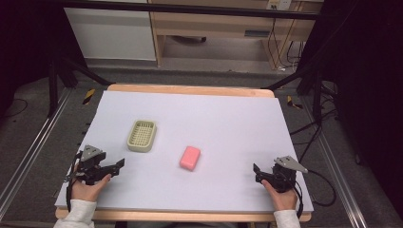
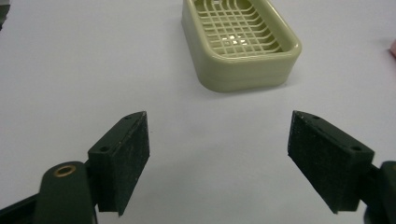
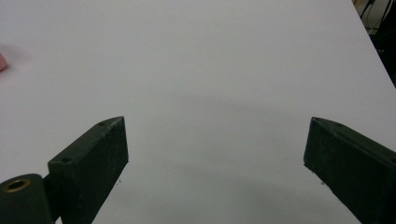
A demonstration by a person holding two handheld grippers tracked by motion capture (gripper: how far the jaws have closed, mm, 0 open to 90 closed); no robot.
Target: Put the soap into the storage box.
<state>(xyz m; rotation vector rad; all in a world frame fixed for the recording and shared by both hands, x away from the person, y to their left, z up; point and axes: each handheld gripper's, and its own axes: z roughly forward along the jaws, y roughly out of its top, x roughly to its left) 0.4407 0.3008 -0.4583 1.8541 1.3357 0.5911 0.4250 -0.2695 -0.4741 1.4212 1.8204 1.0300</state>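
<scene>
At the near edge of the table [image 1: 199, 102], two sleeved forearms come in from the bottom of the high view. The left hand [image 1: 88, 186] holds the left gripper [image 1: 119, 164] low over the near left corner, angled toward the table's middle. In the left gripper view its two black jaws stand wide apart with only bare white surface between them. The right hand [image 1: 279, 192] holds the right gripper [image 1: 256, 168] low over the near right corner, pointing left and slightly away. In the right gripper view its jaws also stand wide apart, holding nothing.

Both grippers sit close to the near edge and near their own side edges. A broad stretch of bare white tabletop lies between them.

Farther in, a little left of centre, lies a pink soap bar [image 1: 190, 157], flat on the surface. Its long axis runs from near left to far right. It is well apart from both grippers.

Beyond it and to the left sits a pale green soap dish [image 1: 142, 136] with a gridded floor, open side up, its long axis running roughly near to far. In the left gripper view the dish [image 2: 240, 44] lies ahead of the open jaws, apart from them. Soap and dish are near each other but not touching. The far half of the table is bare.
</scene>
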